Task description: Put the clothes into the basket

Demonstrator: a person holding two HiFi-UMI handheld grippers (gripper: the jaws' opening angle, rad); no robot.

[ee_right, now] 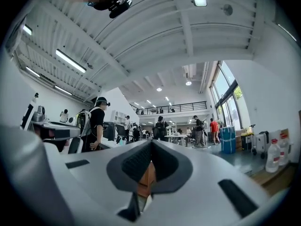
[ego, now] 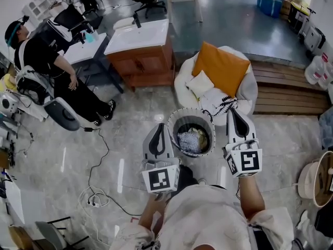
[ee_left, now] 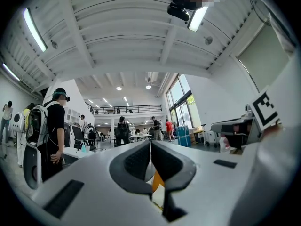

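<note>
Polished stone floor, open workshop behind with people at desks.

Basket stands on the floor directly ahead, between the two tools and just in front of a round white chair with an orange cushion.

Clothes: a crumpled pale bundle already lying inside the basket, below the rim.

A dark-and-white patterned piece lies on the chair's front edge, near the basket (garment or cord, cannot tell).

Left tongs: held level, pads pressed together, nothing between them. Right tongs: same, closed and empty, beside the basket's right rim.

Handling judgement: the fabric looks light, limp and non-fragile, with no stiffness, so it should drape and trail. Best hold is a pinch on a raised fold or bunched ridge, not a flat layer, which could slip out. Loose ends may catch on the rim.

Writing: none legible. Only the black-and-white square markers on the tool cubes; labels on distant bottles are too small to read.
</note>
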